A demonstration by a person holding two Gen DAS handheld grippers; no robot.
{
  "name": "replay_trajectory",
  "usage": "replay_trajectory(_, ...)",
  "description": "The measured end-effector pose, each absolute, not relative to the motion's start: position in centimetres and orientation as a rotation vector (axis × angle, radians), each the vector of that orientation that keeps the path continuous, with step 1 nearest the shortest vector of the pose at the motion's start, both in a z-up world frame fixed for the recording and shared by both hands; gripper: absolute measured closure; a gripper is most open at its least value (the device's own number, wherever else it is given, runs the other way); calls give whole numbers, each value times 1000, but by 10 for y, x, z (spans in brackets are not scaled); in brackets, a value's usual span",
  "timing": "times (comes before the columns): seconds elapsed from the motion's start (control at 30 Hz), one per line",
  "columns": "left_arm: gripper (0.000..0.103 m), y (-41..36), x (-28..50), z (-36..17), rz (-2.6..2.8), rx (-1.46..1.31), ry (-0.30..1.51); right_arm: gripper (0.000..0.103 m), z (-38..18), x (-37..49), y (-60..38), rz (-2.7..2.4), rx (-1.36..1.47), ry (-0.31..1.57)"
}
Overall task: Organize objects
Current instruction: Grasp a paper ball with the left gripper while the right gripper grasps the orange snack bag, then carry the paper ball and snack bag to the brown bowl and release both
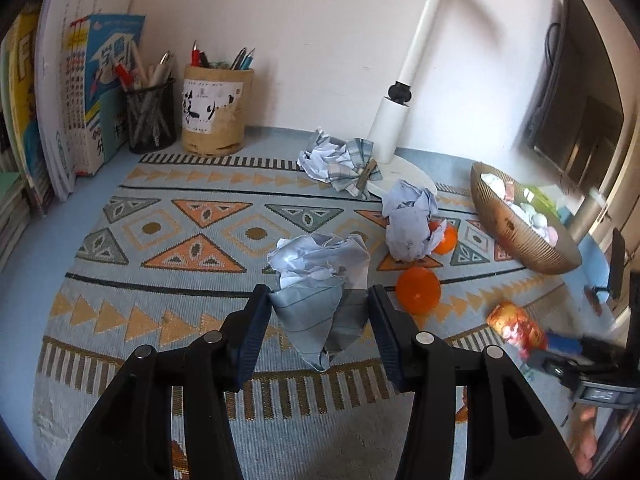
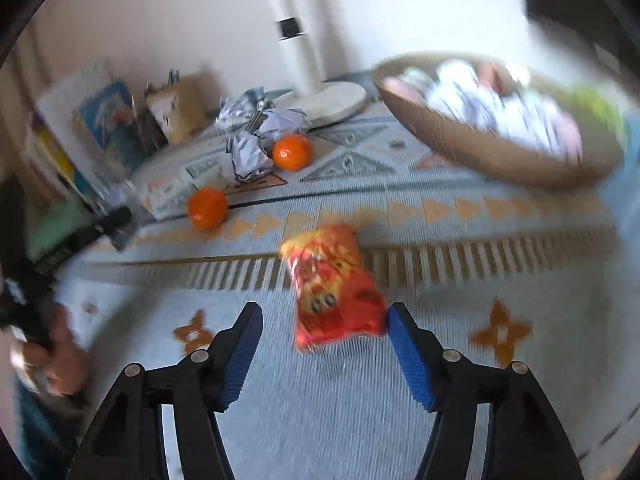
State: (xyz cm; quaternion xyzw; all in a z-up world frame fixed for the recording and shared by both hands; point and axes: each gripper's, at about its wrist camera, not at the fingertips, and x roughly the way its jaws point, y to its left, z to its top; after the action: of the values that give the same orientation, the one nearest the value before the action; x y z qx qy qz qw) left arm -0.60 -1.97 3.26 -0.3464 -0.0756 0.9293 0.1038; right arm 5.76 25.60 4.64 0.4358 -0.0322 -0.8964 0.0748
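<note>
In the left wrist view my left gripper [image 1: 319, 292] is shut on a crumpled pale-blue paper ball [image 1: 320, 276], with both pads against its sides above the patterned mat [image 1: 168, 264]. In the right wrist view, which is blurred, my right gripper [image 2: 324, 310] stands open. A red and yellow snack bag [image 2: 334, 292] lies between its fingers, close to the right pad and well apart from the left one. That bag [image 1: 516, 326] also shows at the right edge of the left view.
Two oranges [image 1: 418, 290] [image 1: 446, 240] and two more paper balls [image 1: 408, 224] [image 1: 320, 156] lie mid-mat, near a plaid cloth [image 1: 356, 168]. A brown bowl [image 1: 520, 220] holding several small items stands right. A white lamp [image 1: 390, 128], pen holders [image 1: 152, 116] [image 1: 216, 112] and books [image 1: 92, 92] line the back.
</note>
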Motion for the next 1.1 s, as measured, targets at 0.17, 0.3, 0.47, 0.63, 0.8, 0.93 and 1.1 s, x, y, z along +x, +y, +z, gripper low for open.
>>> replay_trajectory(0.17,56,-22,-7,31,2736,-1029,-244,39,41,34,244,-2749,1344,116)
replay_trajectory(0.3,56,-25,-9,30,2727,-1038,-262,38,37,32,256,-2713,1351,11)
replay_trajectory(0.47,56,-21,-9,30,2726,-1039,-233,36,53,50,252,-2576,1317,-73)
replay_trajectory(0.63,56,-21,-9,30,2729,-1042,-233,35,62,53,258,-2637,1291,-104)
replay_trajectory(0.8,56,-21,-9,30,2728,-1043,-233,35,52,41,236,-2610,1320,37)
replay_trajectory(0.93,56,-22,-10,29,2729,-1045,-243,35,33,29,222,-2647,1337,145)
replay_trajectory(1.1,56,-21,-9,29,2727,-1047,-232,52,35,31,220,-2648,1302,149)
